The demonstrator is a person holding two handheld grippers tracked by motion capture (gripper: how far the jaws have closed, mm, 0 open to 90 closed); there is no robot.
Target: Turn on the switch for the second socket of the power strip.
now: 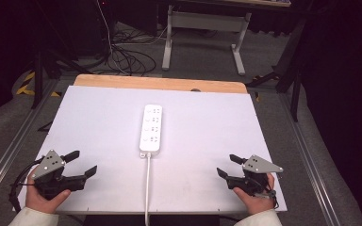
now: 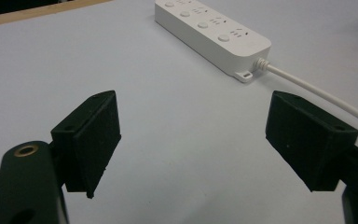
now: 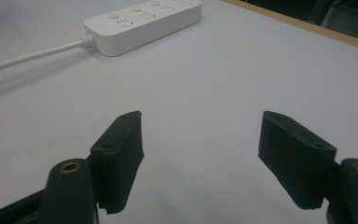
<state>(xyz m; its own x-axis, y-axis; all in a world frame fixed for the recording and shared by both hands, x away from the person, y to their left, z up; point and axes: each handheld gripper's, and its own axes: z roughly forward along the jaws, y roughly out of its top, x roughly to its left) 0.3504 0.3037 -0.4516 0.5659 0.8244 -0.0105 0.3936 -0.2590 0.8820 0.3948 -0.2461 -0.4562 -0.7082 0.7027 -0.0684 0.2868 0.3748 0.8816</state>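
A white power strip (image 1: 151, 128) lies lengthwise at the middle of the white table top (image 1: 99, 117), its white cable (image 1: 147, 188) running off the near edge. The strip (image 2: 212, 32) also shows at the top of the left gripper view, and the strip (image 3: 142, 25) at the upper left of the right gripper view. My left gripper (image 1: 82, 163) rests at the near left corner, held by a hand, jaws wide open and empty. My right gripper (image 1: 229, 165) sits at the near right, also open and empty. Both point toward the strip from a distance.
A wooden strip (image 1: 160, 84) borders the table's far edge. Beyond it on the floor are loose cables (image 1: 127, 56) and a white table frame (image 1: 202, 33). Metal rails (image 1: 9, 150) run along both sides of the table.
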